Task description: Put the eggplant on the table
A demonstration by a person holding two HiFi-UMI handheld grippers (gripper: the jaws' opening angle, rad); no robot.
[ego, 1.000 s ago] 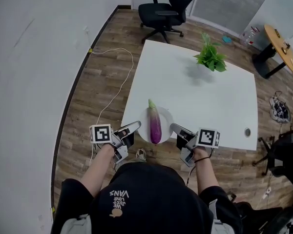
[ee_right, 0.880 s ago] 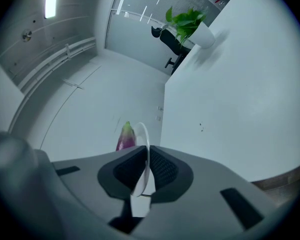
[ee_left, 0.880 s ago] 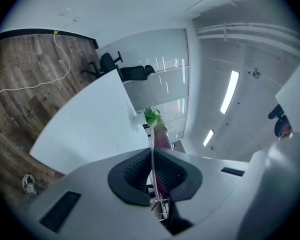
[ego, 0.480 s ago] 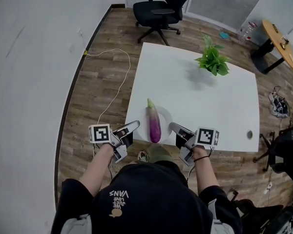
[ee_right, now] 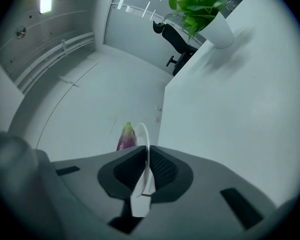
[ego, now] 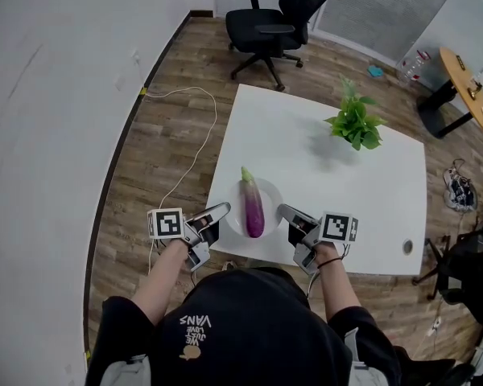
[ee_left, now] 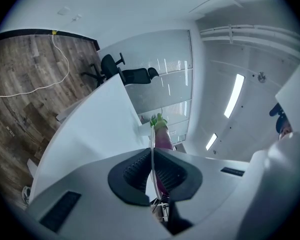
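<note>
1. The left claw (ego: 219, 219) is clenched on the rim of a white plate (ego: 271, 193). Its own view shows the thin edge pinched between the ribbed pads.
2. The right claw (ego: 294, 227) is clamped the same way on the opposite rim, so the plate is carried between the two.
3. The eggplant (ego: 253, 207) lies lengthwise on that plate, midway between the claws and touching neither. Its green stem end points away from them.
4. The near edge of the white table (ego: 330, 183) sits just ahead of both claws and under the plate's far half. From here I can't tell whether the plate rests on it yet. A potted plant (ego: 356, 125) stands well beyond the right claw.
5. The eggplant looks firm, fairly light and glossy. I'd expect that round, smooth skin to roll or slide on the plate if either claw dips, so the plate needs to stay level. The plate itself is stiff but breakable, and it is held only by its thin lip.
6. If the eggplant has to come off the plate, I'd take it across the thick purple middle with gentle pressure. The tapered stem end would likely slip out.
</note>
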